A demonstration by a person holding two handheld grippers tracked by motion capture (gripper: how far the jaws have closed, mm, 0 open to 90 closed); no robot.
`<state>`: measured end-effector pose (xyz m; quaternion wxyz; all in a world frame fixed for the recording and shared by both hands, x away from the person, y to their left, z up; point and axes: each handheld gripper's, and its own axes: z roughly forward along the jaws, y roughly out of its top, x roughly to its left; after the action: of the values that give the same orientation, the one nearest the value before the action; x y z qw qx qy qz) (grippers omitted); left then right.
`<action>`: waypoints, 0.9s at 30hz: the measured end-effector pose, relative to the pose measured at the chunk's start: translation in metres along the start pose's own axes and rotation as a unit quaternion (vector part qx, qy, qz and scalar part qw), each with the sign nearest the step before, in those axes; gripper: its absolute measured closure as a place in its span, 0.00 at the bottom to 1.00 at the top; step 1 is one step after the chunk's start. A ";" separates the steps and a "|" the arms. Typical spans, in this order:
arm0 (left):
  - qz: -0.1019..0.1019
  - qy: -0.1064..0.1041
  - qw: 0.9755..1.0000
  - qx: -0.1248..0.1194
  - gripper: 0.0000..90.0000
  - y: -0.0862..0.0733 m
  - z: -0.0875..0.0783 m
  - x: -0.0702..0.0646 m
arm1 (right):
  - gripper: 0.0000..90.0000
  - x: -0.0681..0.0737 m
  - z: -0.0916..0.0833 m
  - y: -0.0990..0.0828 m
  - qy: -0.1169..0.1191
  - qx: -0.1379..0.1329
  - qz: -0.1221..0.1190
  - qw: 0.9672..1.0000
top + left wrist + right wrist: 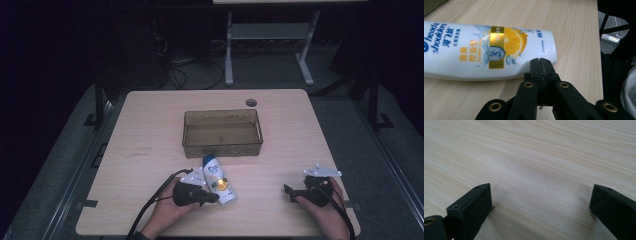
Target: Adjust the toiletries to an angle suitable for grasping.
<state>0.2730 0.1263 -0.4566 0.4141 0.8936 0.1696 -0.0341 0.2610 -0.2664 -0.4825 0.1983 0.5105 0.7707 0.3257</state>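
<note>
One shampoo bottle [218, 179] lying near the table's [150, 150] front edge, one empty bin [222, 133] mid-table, left gripper [541, 65] closed beside the bottle, right gripper [540, 202] open, holding nothing.

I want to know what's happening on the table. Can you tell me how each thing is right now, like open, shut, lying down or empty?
Shampoo bottle: lying on its side on the table, not held.
Bin: upright behind the bottle, looks empty.
Left gripper: shut on nothing, its tip right beside the bottle.
Right gripper: open, nothing between its jaws, bare table below.
Table: level, carrying the bottle and the bin.
</note>
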 end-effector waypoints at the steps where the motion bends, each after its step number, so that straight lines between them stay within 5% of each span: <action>1: -0.001 -0.001 1.000 -0.002 1.00 0.001 0.001 0.000 | 0.04 0.000 0.000 0.000 0.000 0.000 0.000 1.000; 27: 0.004 -0.007 1.000 -0.007 1.00 0.015 0.021 0.005 | 0.04 0.000 0.000 0.000 0.000 0.000 0.000 1.000</action>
<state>0.2845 0.1033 -0.4602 0.4216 0.8911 0.1634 -0.0381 0.2610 -0.2664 -0.4825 0.1984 0.5106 0.7707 0.3257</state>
